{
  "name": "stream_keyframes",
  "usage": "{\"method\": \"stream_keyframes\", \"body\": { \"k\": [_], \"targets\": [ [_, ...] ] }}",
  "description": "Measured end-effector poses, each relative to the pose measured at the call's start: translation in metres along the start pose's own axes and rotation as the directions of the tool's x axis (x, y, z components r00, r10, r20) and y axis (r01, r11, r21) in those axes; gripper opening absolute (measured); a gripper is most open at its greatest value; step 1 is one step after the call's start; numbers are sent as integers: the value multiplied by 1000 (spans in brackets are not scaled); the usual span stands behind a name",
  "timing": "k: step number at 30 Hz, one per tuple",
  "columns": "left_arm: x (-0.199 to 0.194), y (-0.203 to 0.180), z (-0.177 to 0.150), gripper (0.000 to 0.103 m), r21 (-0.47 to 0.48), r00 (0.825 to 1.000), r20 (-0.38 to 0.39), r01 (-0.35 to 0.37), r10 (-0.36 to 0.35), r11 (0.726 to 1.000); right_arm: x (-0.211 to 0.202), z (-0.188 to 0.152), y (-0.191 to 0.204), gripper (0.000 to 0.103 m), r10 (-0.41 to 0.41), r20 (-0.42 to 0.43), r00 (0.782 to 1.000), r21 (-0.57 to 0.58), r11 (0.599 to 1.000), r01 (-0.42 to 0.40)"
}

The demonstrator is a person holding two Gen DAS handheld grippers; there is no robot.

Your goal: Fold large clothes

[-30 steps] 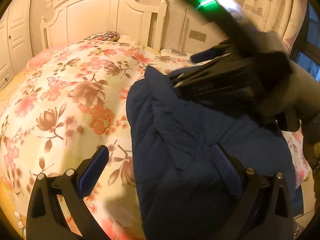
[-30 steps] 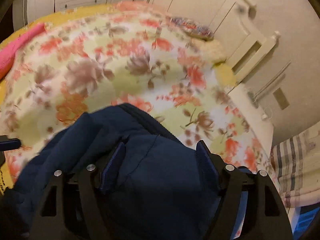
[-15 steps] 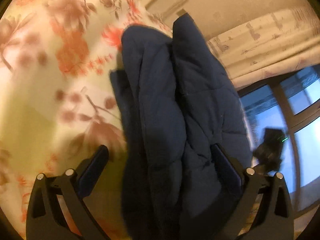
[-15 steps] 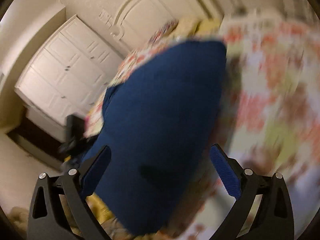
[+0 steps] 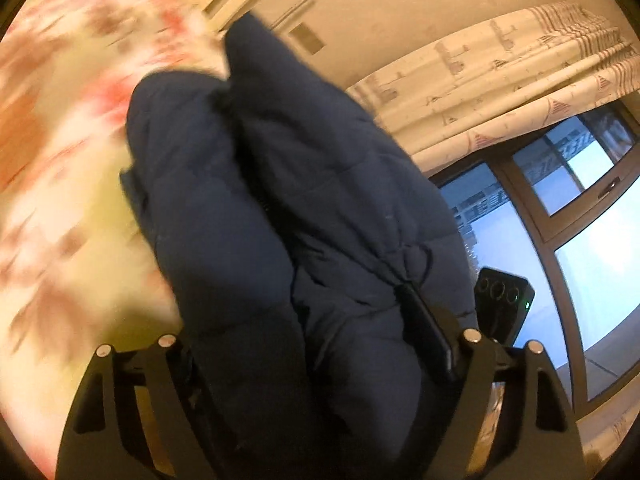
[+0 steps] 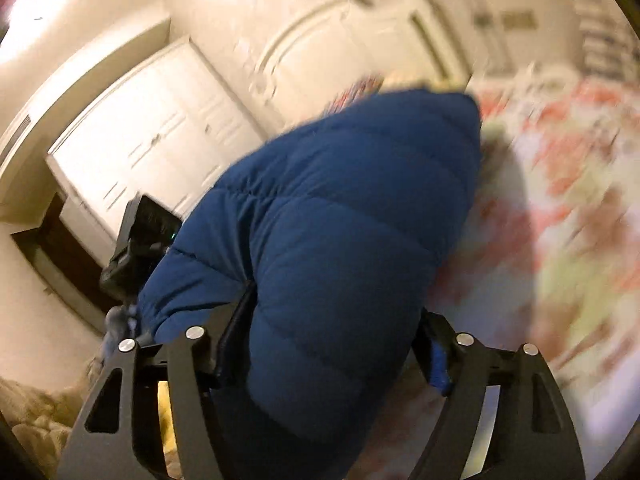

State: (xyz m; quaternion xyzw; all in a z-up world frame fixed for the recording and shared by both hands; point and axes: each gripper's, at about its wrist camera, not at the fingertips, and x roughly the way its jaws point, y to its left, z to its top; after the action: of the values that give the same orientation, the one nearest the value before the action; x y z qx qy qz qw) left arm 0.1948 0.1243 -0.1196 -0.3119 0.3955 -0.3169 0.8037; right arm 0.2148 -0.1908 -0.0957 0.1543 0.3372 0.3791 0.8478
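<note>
The left gripper's fingers have just been closing and are clamping the folded navy puffer jacket. The right gripper's fingers, also just closing, are squeezing the same jacket's other side. The jacket is resting on the floral bed, beside the curtain and window.

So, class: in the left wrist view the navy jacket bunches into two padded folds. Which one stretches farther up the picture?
The right-hand fold of the jacket, on the curtain side; the left-hand fold stops short beside the flowered bedspread.
</note>
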Motion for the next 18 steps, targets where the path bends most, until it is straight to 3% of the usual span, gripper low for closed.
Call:
{"method": "stream_keyframes", "body": {
  "k": [4,6,8,10,11,14,16,18],
  "targets": [
    [61,-29,58,76,46,999,26,25,-26,999,-27,50,-38,74,-96,129,987,10,995,96],
    [98,-35,88,74,64,999,28,13,-15,998,-30,72,-61,74,-141,148,979,14,990,141],
    [132,-26,110,73,46,1000,19,-24,23,999,-29,89,-96,73,-169,128,977,63,985,162],
    [166,-11,115,74,-8,995,-11,-98,98,995,-12,97,-129,77,-248,55,967,137,961,239],
    [171,-7,114,83,-15,995,6,-102,103,995,-2,95,-145,80,-299,-8,954,166,941,296],
    [164,-7,104,89,-2,989,58,-135,135,991,-6,86,-145,90,-324,25,946,165,935,316],
    [145,-13,101,91,40,975,100,-201,196,979,-13,83,-126,92,-346,39,937,145,930,337],
    [115,-29,93,98,97,949,184,-277,256,956,-31,80,-108,93,-371,87,925,97,927,362]
  ]
}}
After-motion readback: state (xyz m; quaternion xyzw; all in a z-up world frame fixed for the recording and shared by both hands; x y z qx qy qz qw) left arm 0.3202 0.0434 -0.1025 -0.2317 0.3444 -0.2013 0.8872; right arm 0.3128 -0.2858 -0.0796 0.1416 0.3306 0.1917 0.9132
